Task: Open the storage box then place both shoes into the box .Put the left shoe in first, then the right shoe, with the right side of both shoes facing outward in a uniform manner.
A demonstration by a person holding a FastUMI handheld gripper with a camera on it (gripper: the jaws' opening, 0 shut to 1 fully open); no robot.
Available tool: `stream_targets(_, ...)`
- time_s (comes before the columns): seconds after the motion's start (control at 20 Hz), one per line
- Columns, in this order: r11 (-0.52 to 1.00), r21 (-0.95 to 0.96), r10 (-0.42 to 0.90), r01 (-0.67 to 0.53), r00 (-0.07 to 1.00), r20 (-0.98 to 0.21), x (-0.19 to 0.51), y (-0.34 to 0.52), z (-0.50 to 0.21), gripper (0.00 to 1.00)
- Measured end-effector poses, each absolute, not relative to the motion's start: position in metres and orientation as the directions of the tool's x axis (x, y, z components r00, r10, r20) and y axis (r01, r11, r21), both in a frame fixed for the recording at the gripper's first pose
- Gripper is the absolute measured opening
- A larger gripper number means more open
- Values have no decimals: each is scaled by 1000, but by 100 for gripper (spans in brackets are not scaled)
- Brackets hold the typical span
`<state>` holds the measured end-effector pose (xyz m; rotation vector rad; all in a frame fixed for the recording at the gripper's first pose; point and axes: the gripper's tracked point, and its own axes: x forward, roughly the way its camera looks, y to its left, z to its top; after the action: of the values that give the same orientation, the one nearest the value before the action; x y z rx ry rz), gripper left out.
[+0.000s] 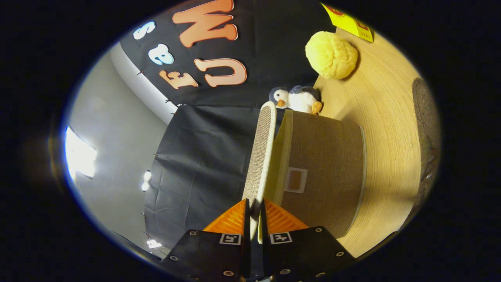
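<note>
- The gripper (pixel 254 213) is seen with its fingers nearly closed, both pressed on the edge of the lid (pixel 259 156) of the storage box (pixel 325 172); only the thickness of the lid separates them.
- The view is rolled onto its side. The lid is held partly raised, hinged away from the box body, with a wedge-shaped gap open between the two.
- The opening step is judged to be under way and not completed; the lid is not yet swung fully clear.
- No shoes are observed, and the interior of the box cannot be inspected. Both placements, left shoe first and then right, are judged to remain outstanding.
- The box rests on a wooden table (pixel 387 117), directly ahead of the fingers.
- A toy penguin (pixel 295 98) lies just beyond the box, close to the raised lid's far end; contact with the swinging lid is considered possible.
- A yellow plush ball (pixel 331 55) lies further beyond the penguin, well apart from the box.
- A dark mat (pixel 426 129) is noted on the table past the box.
</note>
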<state>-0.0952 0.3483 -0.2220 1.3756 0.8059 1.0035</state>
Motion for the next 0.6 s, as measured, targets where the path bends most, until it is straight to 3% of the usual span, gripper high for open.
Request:
stream_targets(0.15,-54,990,915,-133,389,103,-90,353,-195,5)
stream_targets(0.6,77,956,936,-282,350,28,-81,410,-106,8)
